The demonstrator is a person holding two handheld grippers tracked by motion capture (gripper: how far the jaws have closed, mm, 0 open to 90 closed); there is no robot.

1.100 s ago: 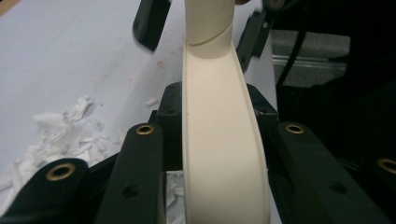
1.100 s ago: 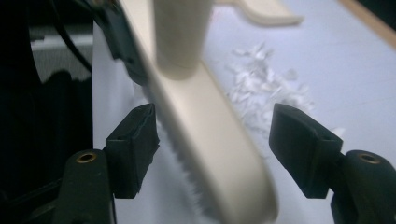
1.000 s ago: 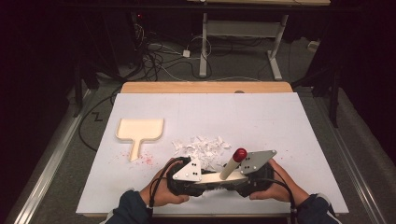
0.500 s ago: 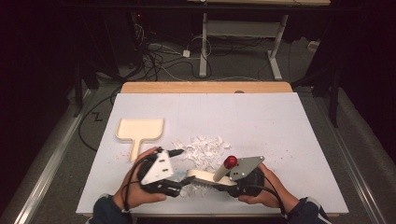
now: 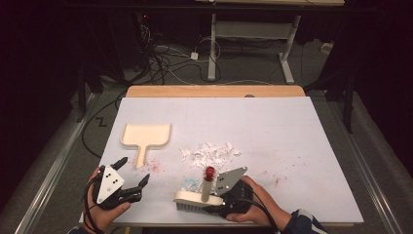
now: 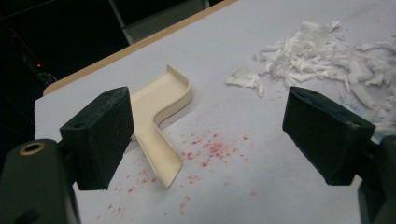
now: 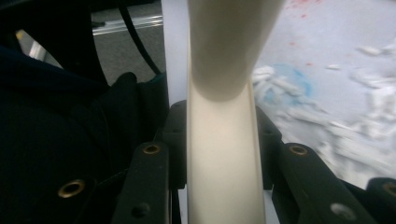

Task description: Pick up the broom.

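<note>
Now, step in hand: we think we are getting set to sweep the paper bits [image 5: 210,155] into the dustpan [image 5: 145,136] with the brush [image 5: 198,197].
Right gripper [image 5: 229,195]: its jaws are closed tight on the brush, which sits low on the tabletop [image 5: 302,141] near the front edge, just below the paper bits.
Left gripper [image 5: 130,176]: its jaws have just been opening and stand wide with nothing between them, pointing at the dustpan handle [image 6: 161,149].
Dustpan: it lies flat at the left, apart from the paper pile, with red specks [image 6: 208,149] beside its handle.
How to do it well: we should close on the handle square and near its end, so the pan does not tip.
Edges: the left hand [image 5: 104,204] is close to the front left corner, so we should move inward, not back.
Open room: the right half and far side of the tabletop are bare, good for wide moves.
</note>
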